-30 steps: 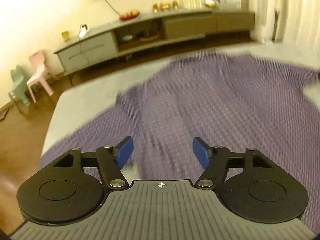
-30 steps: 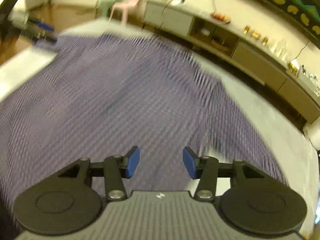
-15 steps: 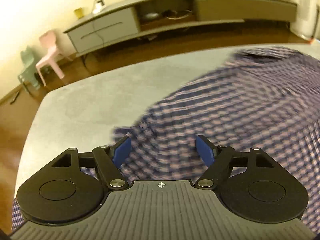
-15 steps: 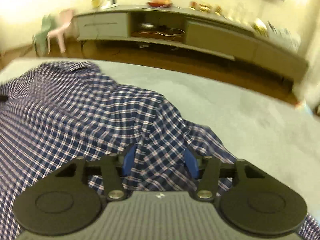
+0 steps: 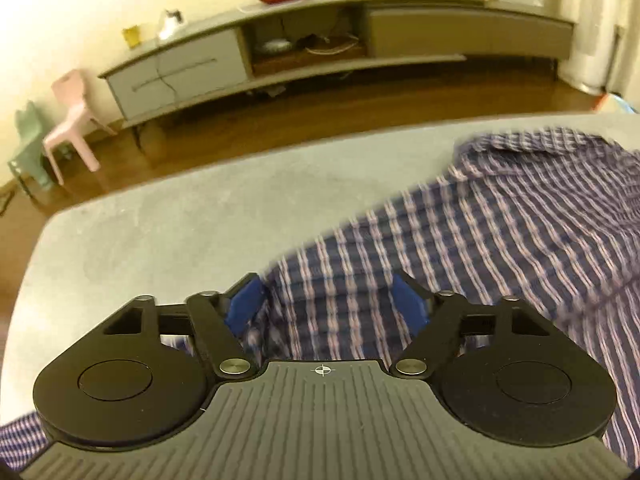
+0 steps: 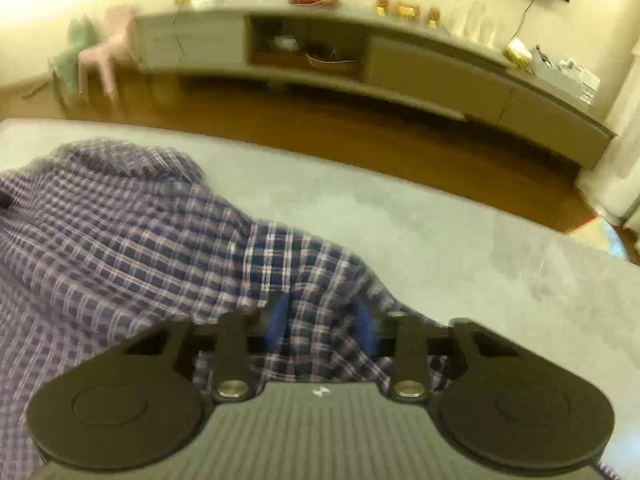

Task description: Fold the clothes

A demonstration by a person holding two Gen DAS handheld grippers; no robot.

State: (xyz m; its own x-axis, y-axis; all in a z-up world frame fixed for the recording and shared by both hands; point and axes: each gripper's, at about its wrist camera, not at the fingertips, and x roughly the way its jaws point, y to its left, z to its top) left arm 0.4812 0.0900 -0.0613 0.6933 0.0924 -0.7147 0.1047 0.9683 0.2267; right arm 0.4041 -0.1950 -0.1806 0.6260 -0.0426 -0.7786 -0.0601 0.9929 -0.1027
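A blue and white checked shirt lies spread on a grey surface. In the left wrist view my left gripper is open, its blue pads on either side of the shirt's left edge. In the right wrist view the same shirt fills the left half. My right gripper is open with a raised fold of the shirt's right edge between its blue pads. I cannot tell whether the pads touch the cloth.
A long grey TV cabinet stands along the far wall across a wooden floor. Small pink and green chairs stand at its left end. The grey surface's far edge runs in front of the floor.
Both grippers have dropped from above the shirt's middle to its outer edges and tilted up toward the cabinet. Cloth now sits between each pair of pads. The jaws have stayed open.
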